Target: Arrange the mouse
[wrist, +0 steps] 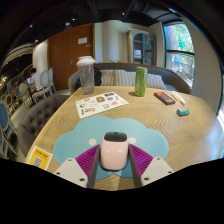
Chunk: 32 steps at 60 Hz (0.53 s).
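We saw the gripper [114,170] low over a round wooden table [190,130], jaws partly closed around a pale pink mouse [115,152]; both purple pads [94,162] looked pressed against its sides, so we read it as held, though whether it was lifted or resting on the surface we could not tell. The mouse sat over a light blue cloud-shaped mat [90,135], near its 6 o'clock edge. Beyond the mat, at 11 o'clock, lay a printed sheet [100,101], with a clear tumbler [86,74] further out. A green can [140,81] stood at 1 o'clock, a dark flat object [165,97] at 2 o'clock, and a small teal item [183,112] near it. A yellow card [39,157] lay at 9 o'clock. We judged the step to be placing the mouse on the mat; the next move called for settling it flat and squared, then spreading the jaws without nudging it.
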### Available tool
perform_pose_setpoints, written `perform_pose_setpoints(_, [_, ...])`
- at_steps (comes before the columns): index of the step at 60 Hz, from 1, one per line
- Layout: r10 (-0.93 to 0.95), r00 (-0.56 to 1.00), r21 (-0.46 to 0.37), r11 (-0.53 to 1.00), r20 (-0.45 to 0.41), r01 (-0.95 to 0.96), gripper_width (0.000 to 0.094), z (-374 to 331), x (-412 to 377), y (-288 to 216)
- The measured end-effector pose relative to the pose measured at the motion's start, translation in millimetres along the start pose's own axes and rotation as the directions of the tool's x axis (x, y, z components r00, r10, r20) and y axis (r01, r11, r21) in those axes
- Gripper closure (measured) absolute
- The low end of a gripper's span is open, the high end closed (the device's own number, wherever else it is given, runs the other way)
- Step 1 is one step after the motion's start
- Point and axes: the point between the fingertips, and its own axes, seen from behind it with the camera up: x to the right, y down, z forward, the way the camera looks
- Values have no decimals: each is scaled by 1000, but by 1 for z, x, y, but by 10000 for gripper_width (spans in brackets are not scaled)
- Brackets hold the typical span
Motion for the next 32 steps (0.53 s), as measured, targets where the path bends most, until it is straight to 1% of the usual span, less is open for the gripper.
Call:
perform_pose_setpoints(1, [-2, 1000, -3, 1000, 9, 2, 384, 1, -1, -1])
perform_pose_setpoints(2, [-5, 1000, -4, 1000, 19, 5, 340, 0, -1, -1])
perform_pose_setpoints(5, [-12, 998, -4, 1000, 57, 12, 115, -6, -5, -1])
perform_pose_setpoints(6, [-12, 998, -2, 1000, 64, 12, 74, -9, -5, -1])
perform_pose_setpoints(8, [-10, 996, 8, 1000, 86, 9, 101, -15, -7, -3])
perform_pose_setpoints(12, [-15, 994, 31, 999, 111, 12, 83, -32, -3, -5])
perform_pose_setpoints(19, [-30, 991, 62, 998, 129, 22, 84, -72, 20, -1])
perform_pose_setpoints(32, [13, 997, 105, 994, 73, -21, 85, -127, 111, 23])
